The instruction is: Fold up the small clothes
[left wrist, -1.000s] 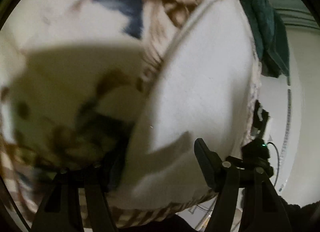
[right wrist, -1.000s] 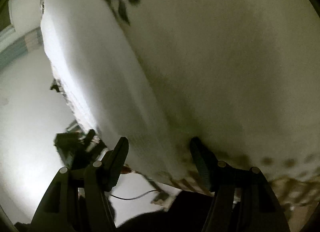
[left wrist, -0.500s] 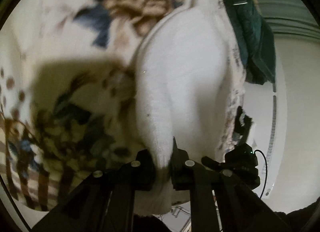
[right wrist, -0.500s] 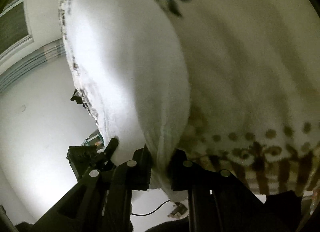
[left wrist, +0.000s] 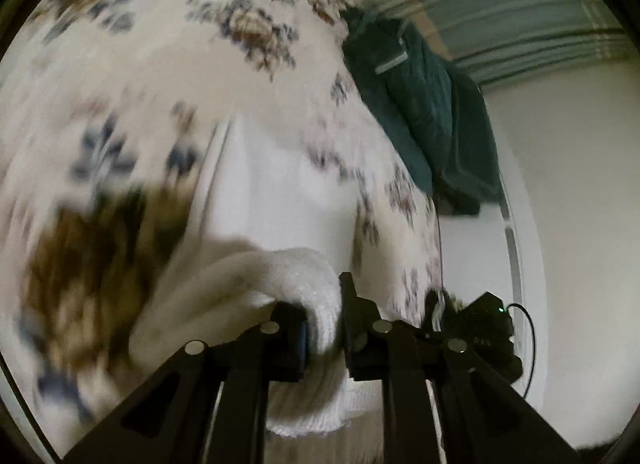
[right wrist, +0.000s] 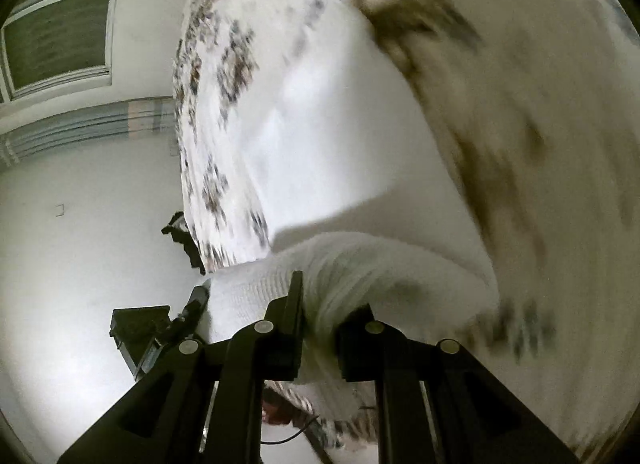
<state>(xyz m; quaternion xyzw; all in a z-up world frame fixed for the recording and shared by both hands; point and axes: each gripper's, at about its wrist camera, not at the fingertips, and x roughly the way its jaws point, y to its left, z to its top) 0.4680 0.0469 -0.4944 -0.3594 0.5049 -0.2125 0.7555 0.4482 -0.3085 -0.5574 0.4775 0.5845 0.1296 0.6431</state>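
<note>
L gripper (left wrist: 324, 328) is clenching a bunched edge of the white knit garment (left wrist: 280, 191), w/ the jaws easing apart a touch though cloth is filling the gap between the pads. R gripper (right wrist: 320, 328) is likewise pinching another edge of it, the cloth arching up and ahead of both tongs over the floral blanket (left wrist: 120, 83). A teal cloth (left wrist: 424, 111) is lying beyond the L tongs, to the right, at the blanket's edge.

One white knitted garment (left wrist: 280, 199), one cream floral blanket with brown and blue flowers (left wrist: 168, 75), one dark teal cloth heap (left wrist: 428, 111), and two black two-fingered grippers: left (left wrist: 322, 328), right (right wrist: 320, 328).
</note>
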